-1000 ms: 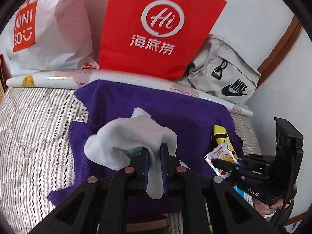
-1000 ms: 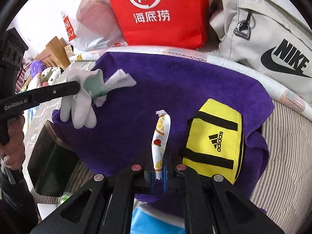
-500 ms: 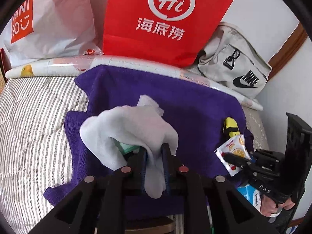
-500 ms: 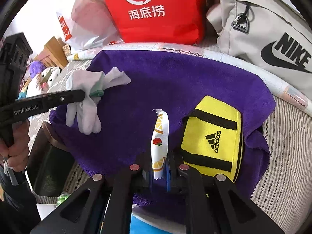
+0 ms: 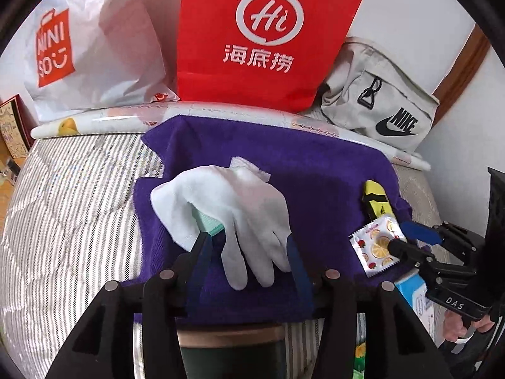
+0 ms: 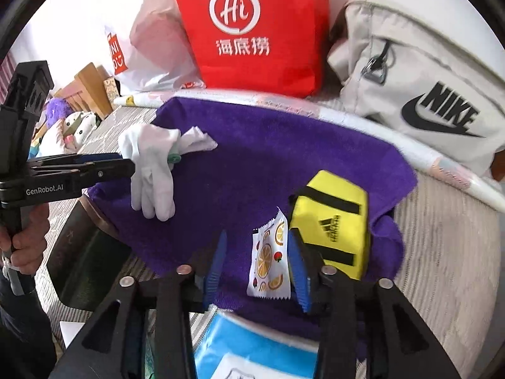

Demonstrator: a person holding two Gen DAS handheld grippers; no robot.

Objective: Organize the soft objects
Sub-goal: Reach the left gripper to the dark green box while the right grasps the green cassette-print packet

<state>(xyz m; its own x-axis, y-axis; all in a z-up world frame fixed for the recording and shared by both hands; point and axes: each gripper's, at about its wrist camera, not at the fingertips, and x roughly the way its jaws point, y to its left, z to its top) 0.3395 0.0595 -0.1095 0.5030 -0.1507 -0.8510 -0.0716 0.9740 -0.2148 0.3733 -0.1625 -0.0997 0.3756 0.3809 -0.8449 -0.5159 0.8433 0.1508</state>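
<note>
A white glove (image 5: 227, 202), crumpled with its fingers hanging loose and a green cuff showing, is seen on the purple towel (image 5: 315, 170) spread over the striped bed (image 5: 72, 202), toward the towel's left edge. A fruit-printed sachet (image 6: 270, 260) is seen near the towel's near right corner, just beside a yellow pouch (image 6: 334, 218). The left tool (image 5: 247, 252) has just been opened; the glove lies between its parted jaws, released. The right tool (image 6: 257, 271) has likewise just been opened, the sachet standing loose against one blue pad.
</note>
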